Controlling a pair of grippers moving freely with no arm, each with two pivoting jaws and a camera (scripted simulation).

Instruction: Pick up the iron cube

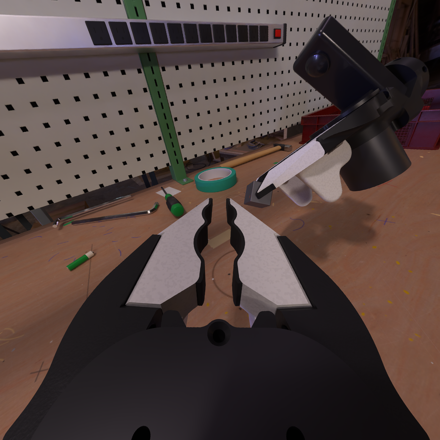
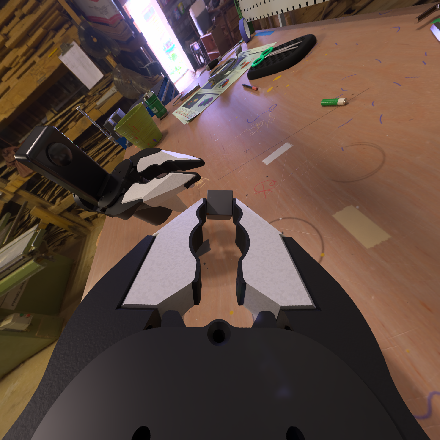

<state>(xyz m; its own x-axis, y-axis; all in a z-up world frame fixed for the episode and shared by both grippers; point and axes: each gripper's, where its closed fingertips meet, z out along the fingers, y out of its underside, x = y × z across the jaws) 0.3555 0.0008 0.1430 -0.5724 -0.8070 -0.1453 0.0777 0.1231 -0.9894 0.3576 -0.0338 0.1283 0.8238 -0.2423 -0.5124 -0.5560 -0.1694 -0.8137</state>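
Observation:
The iron cube [image 2: 219, 202] is a small dark grey block on the wooden bench. My right gripper [image 2: 219, 205] is shut on it, one fingertip on each side. I cannot tell whether the cube touches the bench. In the left wrist view the cube [image 1: 251, 194] shows ahead and to the right, with the right gripper [image 1: 262, 192] slanting down onto it. My left gripper [image 1: 219, 202] is empty, its jaws a narrow gap apart, above the bench just left of the cube. It also shows in the right wrist view [image 2: 198, 170].
A green tape roll [image 1: 215, 179], a green-handled screwdriver [image 1: 172, 202], a hammer [image 1: 257, 154], a bent metal bar [image 1: 114, 215] and a green battery [image 1: 79, 260] lie by the pegboard [image 1: 95, 107]. A green cup [image 2: 139, 128] stands near the bench edge [image 2: 95, 250].

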